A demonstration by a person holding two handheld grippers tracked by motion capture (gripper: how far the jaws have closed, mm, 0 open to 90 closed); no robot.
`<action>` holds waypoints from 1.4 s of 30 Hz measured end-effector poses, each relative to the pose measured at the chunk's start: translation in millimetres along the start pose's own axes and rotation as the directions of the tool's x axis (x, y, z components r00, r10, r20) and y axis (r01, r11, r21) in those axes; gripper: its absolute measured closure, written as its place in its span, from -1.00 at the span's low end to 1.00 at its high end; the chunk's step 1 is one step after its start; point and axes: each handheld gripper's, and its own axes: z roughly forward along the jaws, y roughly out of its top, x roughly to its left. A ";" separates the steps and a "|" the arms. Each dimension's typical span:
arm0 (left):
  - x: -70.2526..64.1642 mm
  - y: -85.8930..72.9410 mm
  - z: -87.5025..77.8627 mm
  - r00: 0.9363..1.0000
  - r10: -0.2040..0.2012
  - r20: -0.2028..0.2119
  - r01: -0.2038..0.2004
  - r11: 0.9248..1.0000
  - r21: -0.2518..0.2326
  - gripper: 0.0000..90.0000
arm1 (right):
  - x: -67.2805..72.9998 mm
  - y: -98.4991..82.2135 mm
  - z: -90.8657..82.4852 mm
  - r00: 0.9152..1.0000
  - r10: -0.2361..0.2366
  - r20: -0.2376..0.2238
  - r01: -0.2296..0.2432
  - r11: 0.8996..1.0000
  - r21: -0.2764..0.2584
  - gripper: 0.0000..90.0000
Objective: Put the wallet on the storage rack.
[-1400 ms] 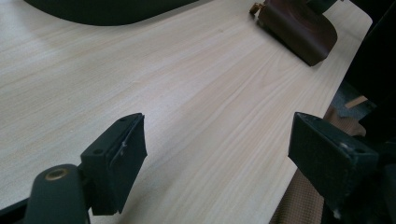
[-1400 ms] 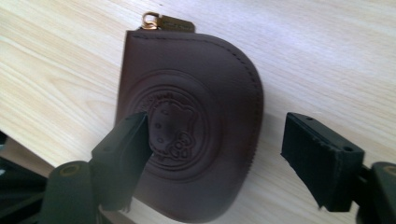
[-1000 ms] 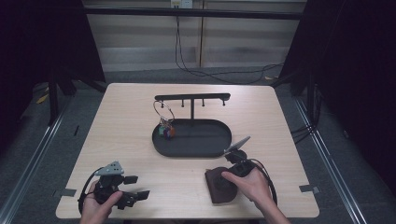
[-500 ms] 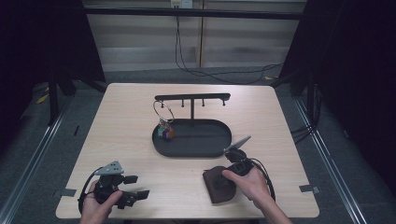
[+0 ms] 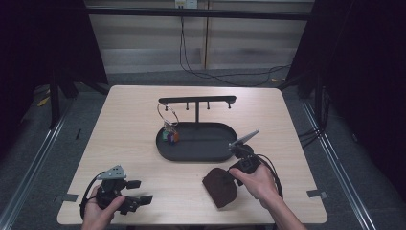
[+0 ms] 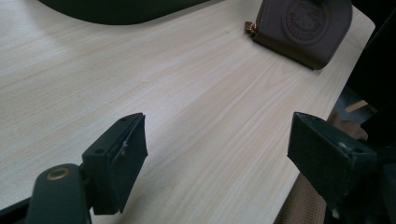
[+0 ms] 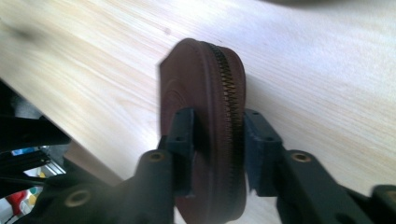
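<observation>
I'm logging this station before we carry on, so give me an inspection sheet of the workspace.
Surface: light wooden table, bare around the things.
Job's things: brown zip pouch, clamped on edge at the near right.
Clutter: black oval tray with a hook rack; key ring hanging from the rack, its keys down by the tray.
Tongs: right tongs have just been closing and now press on the pouch; left tongs open over bare wood.
Cables: black cable on the floor beyond the table; one trailing from the right tongs.
Surroundings: dark curtains, grey floor.
</observation>
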 end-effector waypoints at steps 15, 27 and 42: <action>1.9 0.2 -0.7 1.000 0.001 0.000 -0.001 1.000 0.001 -0.55 | 10.9 11.9 -20.4 0.990 -0.053 0.131 0.048 0.998 0.041 0.56; 4.5 1.0 -2.0 1.000 -0.008 -0.028 0.008 1.000 -0.012 -0.63 | 13.3 18.4 -39.3 0.982 -0.037 0.184 0.028 0.998 0.053 0.56; 2.9 2.1 -2.4 1.000 -0.001 -0.030 0.000 1.000 -0.023 -0.63 | 5.8 22.5 -56.2 0.973 -0.021 0.231 0.009 0.999 0.052 0.56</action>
